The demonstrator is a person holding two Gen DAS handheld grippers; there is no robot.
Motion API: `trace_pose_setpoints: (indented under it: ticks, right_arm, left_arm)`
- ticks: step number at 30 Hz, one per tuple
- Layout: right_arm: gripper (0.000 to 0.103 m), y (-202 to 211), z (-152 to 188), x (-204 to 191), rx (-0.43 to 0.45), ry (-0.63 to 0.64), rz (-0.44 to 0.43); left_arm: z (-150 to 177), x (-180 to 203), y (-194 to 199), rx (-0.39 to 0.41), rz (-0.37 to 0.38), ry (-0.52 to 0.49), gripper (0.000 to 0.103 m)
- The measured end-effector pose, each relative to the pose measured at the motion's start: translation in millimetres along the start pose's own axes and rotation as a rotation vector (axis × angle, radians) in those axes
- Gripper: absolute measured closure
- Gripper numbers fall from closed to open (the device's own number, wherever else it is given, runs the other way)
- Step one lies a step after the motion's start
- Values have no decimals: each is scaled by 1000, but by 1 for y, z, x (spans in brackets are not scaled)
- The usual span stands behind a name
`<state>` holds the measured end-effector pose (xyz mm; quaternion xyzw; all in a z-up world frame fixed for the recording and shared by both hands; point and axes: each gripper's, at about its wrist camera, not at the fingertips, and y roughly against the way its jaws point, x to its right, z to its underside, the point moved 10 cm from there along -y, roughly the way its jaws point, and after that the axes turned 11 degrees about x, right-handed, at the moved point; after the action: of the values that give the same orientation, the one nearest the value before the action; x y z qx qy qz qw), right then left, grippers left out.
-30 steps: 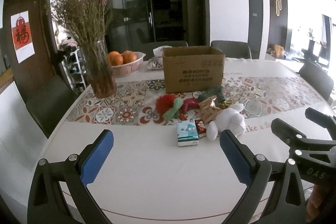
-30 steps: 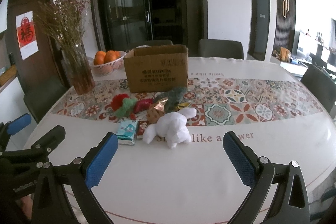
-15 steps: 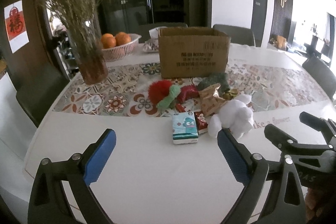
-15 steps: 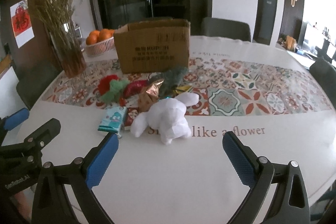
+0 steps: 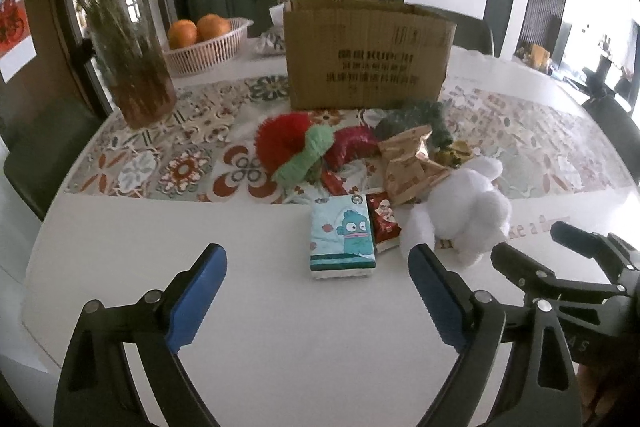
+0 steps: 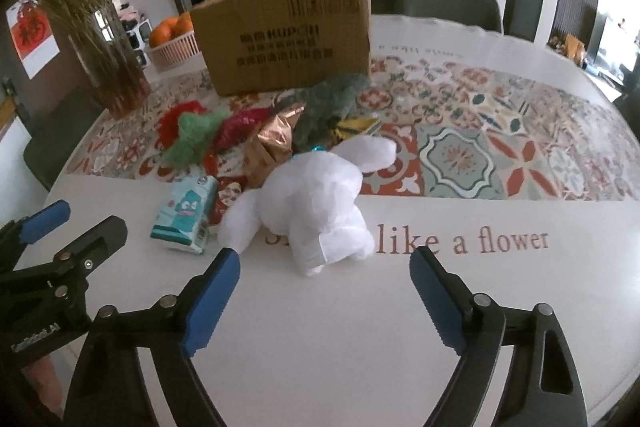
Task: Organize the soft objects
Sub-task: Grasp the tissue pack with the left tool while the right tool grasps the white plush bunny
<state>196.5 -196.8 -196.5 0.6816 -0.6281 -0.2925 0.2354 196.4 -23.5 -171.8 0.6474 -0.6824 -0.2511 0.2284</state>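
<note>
A white plush toy (image 6: 316, 195) lies on the table just beyond my open, empty right gripper (image 6: 324, 291); it also shows in the left wrist view (image 5: 466, 215). A tissue pack with a blue cartoon face (image 5: 343, 237) lies just ahead of my open, empty left gripper (image 5: 318, 291). Behind them lie a red fuzzy ball (image 5: 280, 139), a green fuzzy toy (image 5: 308, 159), a red fuzzy piece (image 5: 352, 147), a dark green plush (image 6: 332, 103) and brown snack bags (image 5: 408, 167). An open cardboard box (image 5: 366, 55) stands behind the pile.
A glass vase of dried flowers (image 5: 128, 59) stands at the back left, with a basket of oranges (image 5: 204, 41) beside it. A patterned runner (image 6: 500, 147) crosses the table. Dark chairs (image 6: 448, 5) ring the table. The right gripper shows at the left wrist view's right edge (image 5: 568, 267).
Both grippers have moved forward toward the pile, so the plush toy and tissue pack look larger and closer. Both stay open. Nothing on the table has moved.
</note>
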Motion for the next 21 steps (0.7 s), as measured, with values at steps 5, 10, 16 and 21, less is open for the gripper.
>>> trace_pose_setpoints:
  ticks: [5, 10, 16, 21]
  right_arm:
    - [21, -21, 4, 4, -44, -10, -1]
    - [24, -35, 6, 4, -71, -13, -7]
    - [28, -51, 7, 7, -98, -28, -8]
    - [32, -59, 6, 9, -108, -28, -7]
  left_arm:
    - [7, 2, -26, -59, 8, 19, 15]
    - [11, 4, -46, -100, 18, 44, 17]
    - [13, 5, -65, -133, 21, 56, 19]
    - [18, 6, -79, -159, 17, 51, 23]
